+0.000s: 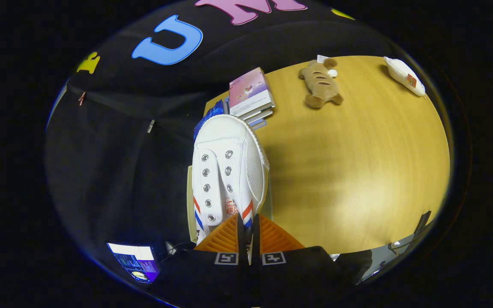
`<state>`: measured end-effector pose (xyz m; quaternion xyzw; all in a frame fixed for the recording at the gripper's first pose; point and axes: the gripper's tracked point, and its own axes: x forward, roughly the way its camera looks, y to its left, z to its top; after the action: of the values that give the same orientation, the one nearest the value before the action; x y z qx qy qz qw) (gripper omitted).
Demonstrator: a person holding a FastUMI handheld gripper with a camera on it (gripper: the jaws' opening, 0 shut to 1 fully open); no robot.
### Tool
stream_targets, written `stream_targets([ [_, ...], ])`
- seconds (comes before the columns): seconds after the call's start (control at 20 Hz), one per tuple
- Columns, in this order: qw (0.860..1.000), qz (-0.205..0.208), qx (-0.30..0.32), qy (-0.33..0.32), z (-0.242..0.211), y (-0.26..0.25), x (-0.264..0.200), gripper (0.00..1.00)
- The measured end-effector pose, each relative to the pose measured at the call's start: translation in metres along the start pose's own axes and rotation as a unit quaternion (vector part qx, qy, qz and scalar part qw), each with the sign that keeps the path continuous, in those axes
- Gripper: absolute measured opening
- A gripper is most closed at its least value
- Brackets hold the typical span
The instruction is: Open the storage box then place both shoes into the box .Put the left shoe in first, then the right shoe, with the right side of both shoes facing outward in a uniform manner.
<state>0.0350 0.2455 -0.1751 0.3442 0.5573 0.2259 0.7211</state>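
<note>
A white canvas shoe [229,167] with metal eyelets and red and blue side stripes hangs toe-forward ahead of my gripper [248,224], lifted over the wooden table's [357,171] near-left corner. Both fingers press on the shoe's collar edge, with only a thin strip of it between them. Beneath the shoe a pale rim [189,201] shows along its left side, possibly the storage box, mostly hidden. Past the toe a blue object [207,119] peeks out.
A stack of books [250,96] lies beyond the shoe's toe at the table's far-left corner. A brown plush toy [320,83] and a white plush item [405,77] rest at the far edge. A lit screen [135,261] sits low beside the gripper.
</note>
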Motion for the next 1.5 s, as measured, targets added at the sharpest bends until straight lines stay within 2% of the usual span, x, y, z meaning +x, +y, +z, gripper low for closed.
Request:
stream_targets([
  [0.4,0.998,-0.027,-0.029,0.051,-0.029,0.065,0.064,0.05],
  [0.75,0.987,-0.118,-0.058,0.089,-0.058,0.042,0.107,0.05],
  [0.85,0.985,-0.132,-0.065,0.096,-0.063,0.037,0.114,0.05],
  [0.95,0.984,-0.125,-0.069,0.102,-0.066,0.038,0.119,0.08],
  [1.0,0.986,-0.113,-0.064,0.104,-0.067,0.043,0.122,0.13],
  [1.05,0.989,-0.087,-0.052,0.106,-0.066,0.055,0.122,0.23],
  [1.1,0.991,-0.07,-0.042,0.106,-0.065,0.064,0.12,0.26],
  [1.15,0.992,-0.059,-0.038,0.102,-0.061,0.069,0.121,0.35],
  [1.2,0.993,-0.055,-0.04,0.098,-0.057,0.07,0.119,0.48],
  [1.25,0.993,-0.053,-0.044,0.098,-0.057,0.071,0.119,0.75],
  [1.35,0.993,-0.053,-0.047,0.099,-0.058,0.069,0.115,0.97],
  [1.5,0.993,-0.055,-0.05,0.088,-0.056,0.064,0.112,0.99],
])
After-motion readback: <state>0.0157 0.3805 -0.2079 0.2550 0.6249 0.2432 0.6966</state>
